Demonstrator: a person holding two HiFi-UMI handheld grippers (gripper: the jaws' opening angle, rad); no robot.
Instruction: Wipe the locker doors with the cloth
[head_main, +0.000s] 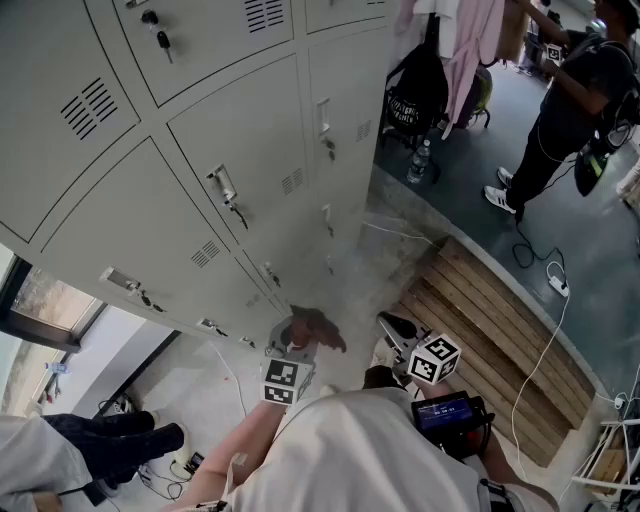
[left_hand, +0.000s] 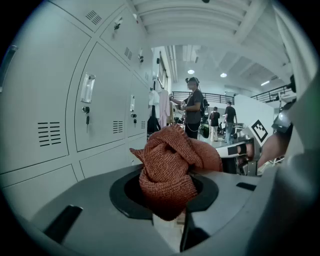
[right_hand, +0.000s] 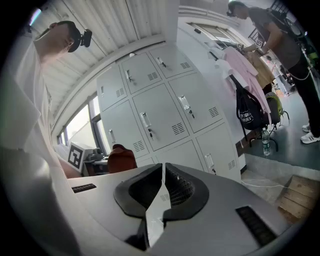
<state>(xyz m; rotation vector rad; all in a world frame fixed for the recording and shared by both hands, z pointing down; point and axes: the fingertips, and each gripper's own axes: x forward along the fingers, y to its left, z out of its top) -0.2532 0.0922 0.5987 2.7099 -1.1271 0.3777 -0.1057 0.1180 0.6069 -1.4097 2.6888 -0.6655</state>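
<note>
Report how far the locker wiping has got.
Done: the left gripper is shut on the bunched rust-red knitted cloth. In hand: the cloth is held clear of the pale grey metal locker doors, touching none. The right gripper is shut and empty. Left: seemingly all the wiping; no door shows a wiped patch.

Wooden pallet, black backpack, water bottle, standing person

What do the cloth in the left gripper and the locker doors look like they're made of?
The cloth looks like rust-red knitted or woven fabric, perhaps cotton or microfibre: a coarse thread grid shows, bunched in soft folds. The locker doors look like painted sheet metal, pale grey, smooth satin finish: punched vent slots and pressed edges suggest it.
</note>
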